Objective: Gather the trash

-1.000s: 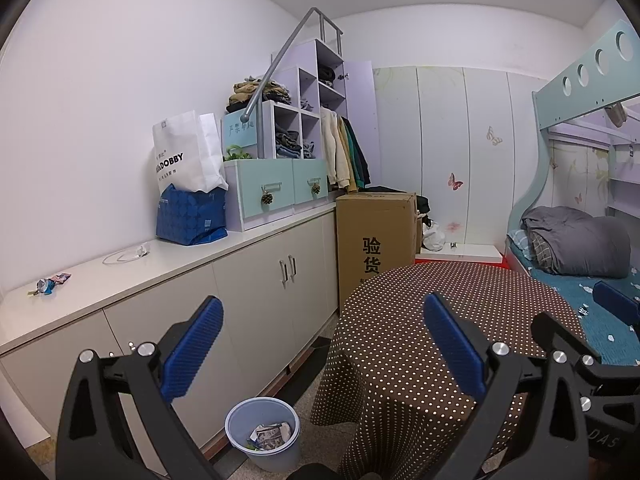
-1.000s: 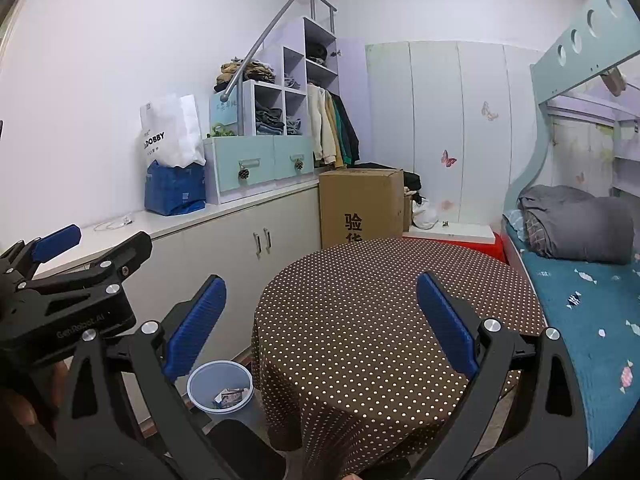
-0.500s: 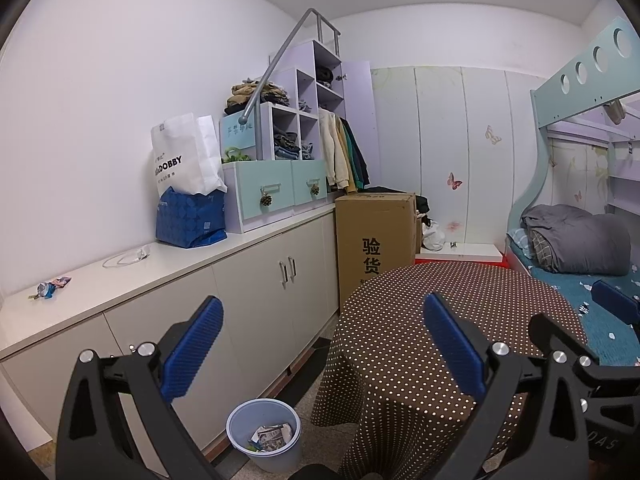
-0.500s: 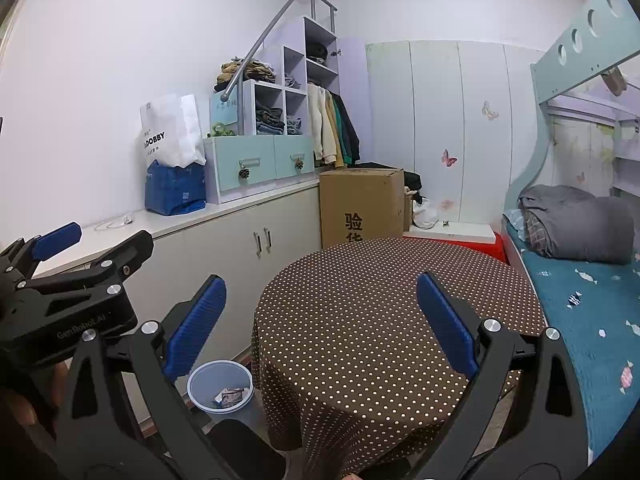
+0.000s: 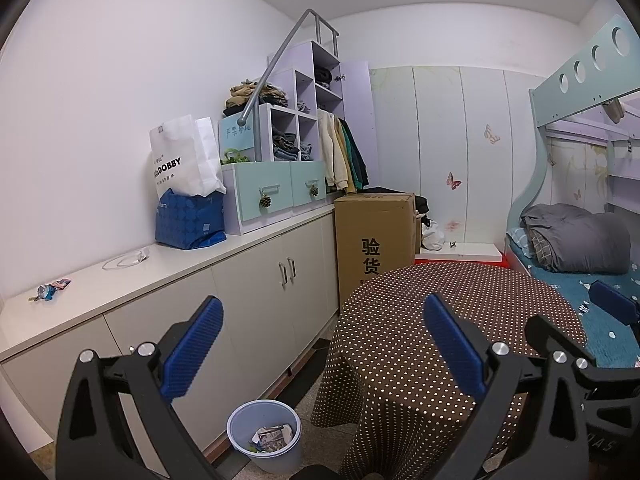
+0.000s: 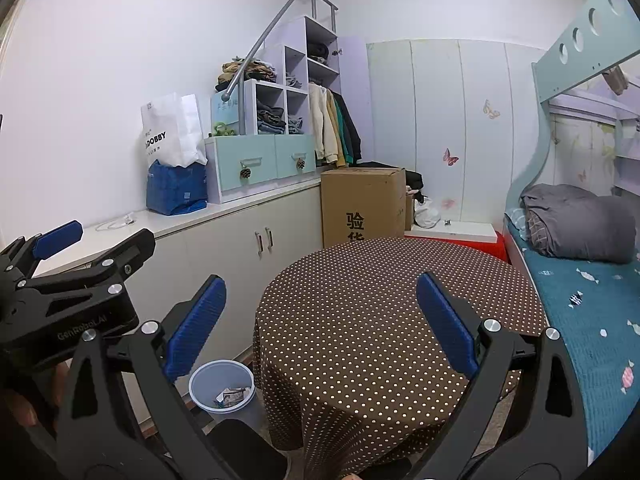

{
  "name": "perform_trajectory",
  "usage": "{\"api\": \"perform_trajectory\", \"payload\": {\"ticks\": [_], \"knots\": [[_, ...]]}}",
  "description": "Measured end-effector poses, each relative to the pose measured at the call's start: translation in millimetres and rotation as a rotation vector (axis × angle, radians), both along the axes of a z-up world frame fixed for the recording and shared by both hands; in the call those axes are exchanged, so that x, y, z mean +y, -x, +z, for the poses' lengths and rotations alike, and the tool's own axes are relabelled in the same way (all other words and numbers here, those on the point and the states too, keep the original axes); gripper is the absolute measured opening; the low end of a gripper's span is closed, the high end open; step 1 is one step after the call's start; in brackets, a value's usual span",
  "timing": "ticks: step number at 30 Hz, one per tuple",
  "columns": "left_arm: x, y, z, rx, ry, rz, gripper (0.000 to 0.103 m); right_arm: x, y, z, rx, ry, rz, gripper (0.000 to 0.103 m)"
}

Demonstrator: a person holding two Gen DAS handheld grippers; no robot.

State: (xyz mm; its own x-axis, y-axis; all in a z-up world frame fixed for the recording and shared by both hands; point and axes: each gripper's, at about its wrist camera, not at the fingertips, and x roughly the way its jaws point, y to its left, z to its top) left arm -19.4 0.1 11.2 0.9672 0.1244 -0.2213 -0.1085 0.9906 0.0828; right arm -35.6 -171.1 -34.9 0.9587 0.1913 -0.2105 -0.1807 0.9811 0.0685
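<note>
A pale blue trash bin with crumpled paper inside stands on the floor between the cabinets and the round table; the right wrist view shows the bin too. A small crumpled wrapper lies at the near left end of the white countertop. Candy wrappers are scattered on the teal bedsheet at the right. My left gripper is open and empty, raised above the bin and the table edge. My right gripper is open and empty over the table, with the left gripper's body beside it on the left.
A round table with a brown dotted cloth fills the middle. White cabinets line the left wall, carrying a clear plastic scrap, a blue bag and drawers. A cardboard box stands behind. A bunk bed with a grey quilt is right.
The left wrist view has drifted slightly, so the wrapper on the countertop sits a little lower and further right in frame. Both grippers stay open and empty.
</note>
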Motion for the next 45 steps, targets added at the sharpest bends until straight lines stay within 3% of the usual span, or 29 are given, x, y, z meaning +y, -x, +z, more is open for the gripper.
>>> {"api": "perform_trajectory", "payload": {"ticks": [45], "knots": [[8.0, -1.1, -2.0, 0.008, 0.009, 0.011, 0.098, 3.2, -0.9, -2.6, 0.011, 0.002, 0.011, 0.094]]}}
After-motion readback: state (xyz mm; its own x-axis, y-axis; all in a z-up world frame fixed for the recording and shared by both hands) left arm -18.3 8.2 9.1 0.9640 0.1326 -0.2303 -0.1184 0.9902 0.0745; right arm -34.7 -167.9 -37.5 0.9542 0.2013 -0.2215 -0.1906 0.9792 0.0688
